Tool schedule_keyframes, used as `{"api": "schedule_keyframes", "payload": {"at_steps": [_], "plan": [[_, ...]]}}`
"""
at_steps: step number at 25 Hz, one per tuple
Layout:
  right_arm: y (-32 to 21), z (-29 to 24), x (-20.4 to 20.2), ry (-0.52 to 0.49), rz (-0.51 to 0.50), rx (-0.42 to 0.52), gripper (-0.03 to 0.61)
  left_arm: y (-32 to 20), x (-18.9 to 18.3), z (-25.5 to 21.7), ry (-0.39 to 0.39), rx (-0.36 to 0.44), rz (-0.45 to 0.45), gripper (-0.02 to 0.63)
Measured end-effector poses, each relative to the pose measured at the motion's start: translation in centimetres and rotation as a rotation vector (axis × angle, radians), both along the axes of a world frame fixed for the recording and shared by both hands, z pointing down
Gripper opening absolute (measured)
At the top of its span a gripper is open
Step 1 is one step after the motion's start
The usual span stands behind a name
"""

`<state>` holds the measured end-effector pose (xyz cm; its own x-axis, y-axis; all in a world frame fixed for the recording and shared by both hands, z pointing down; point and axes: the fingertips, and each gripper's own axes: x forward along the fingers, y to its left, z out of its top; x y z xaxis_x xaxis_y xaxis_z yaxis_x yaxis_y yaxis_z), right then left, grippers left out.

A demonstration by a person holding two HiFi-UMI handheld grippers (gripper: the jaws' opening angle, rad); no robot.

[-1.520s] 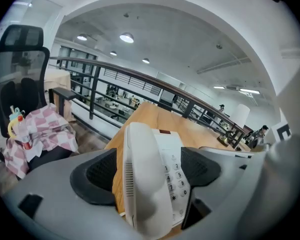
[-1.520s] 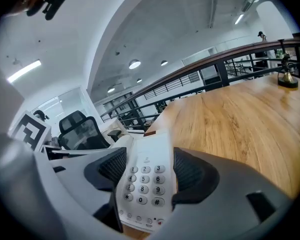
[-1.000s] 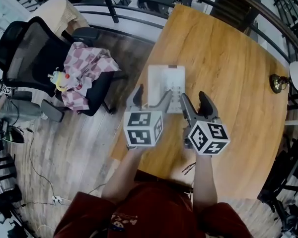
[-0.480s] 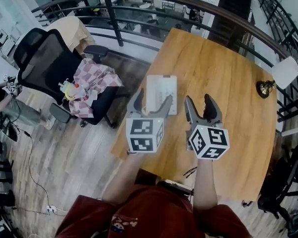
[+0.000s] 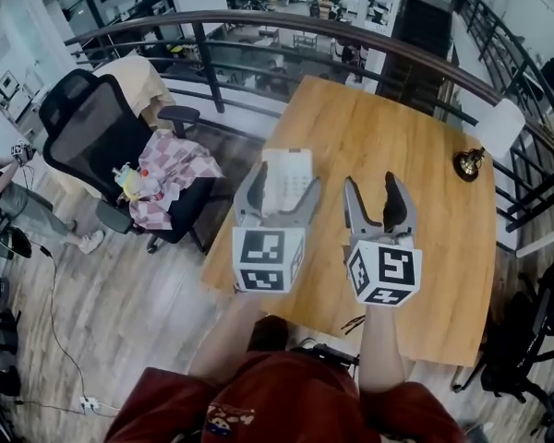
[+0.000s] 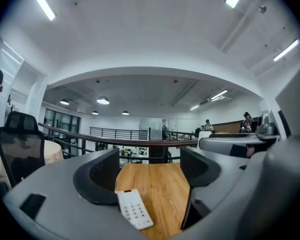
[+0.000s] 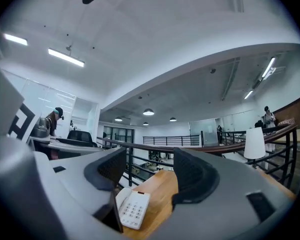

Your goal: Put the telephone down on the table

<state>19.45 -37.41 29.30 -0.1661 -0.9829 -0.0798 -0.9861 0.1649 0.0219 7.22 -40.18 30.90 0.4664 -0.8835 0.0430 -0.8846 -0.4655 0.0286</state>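
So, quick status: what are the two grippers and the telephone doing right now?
Left gripper open, empty. Right gripper open, empty. Telephone flat on the table, ahead of the left jaws, untouched. Nothing in the way.

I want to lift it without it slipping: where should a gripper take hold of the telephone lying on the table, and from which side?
Probably across its two long edges, near the middle, coming straight down from above. The telephone lies flat on the table, keypad up, a thin rectangle whose narrow width should fit between open jaws. The left gripper, jaws apart and empty, is lined up with it.
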Motion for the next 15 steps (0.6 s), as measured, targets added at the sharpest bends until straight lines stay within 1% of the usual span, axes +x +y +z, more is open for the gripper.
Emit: {"api": "schedule_keyframes", "payload": {"at_steps": [5,11,15], "plan": [[2.5,-1.0,0.7,0.020,0.009,0.023,0.287,2.3,0.9,-1.3,-0.008,0.046,-0.003,0.391],[4.0,-1.8,0.5,0.038,-0.005,0.042,0.287,3.9,1.2,-2.2,-0.003,0.050,0.003,0.391],[4.5,-2.2,0.4,0.052,-0.004,0.065,0.287,4.4,1.2,-2.6,-0.014,0.063,-0.001,0.391]]}}
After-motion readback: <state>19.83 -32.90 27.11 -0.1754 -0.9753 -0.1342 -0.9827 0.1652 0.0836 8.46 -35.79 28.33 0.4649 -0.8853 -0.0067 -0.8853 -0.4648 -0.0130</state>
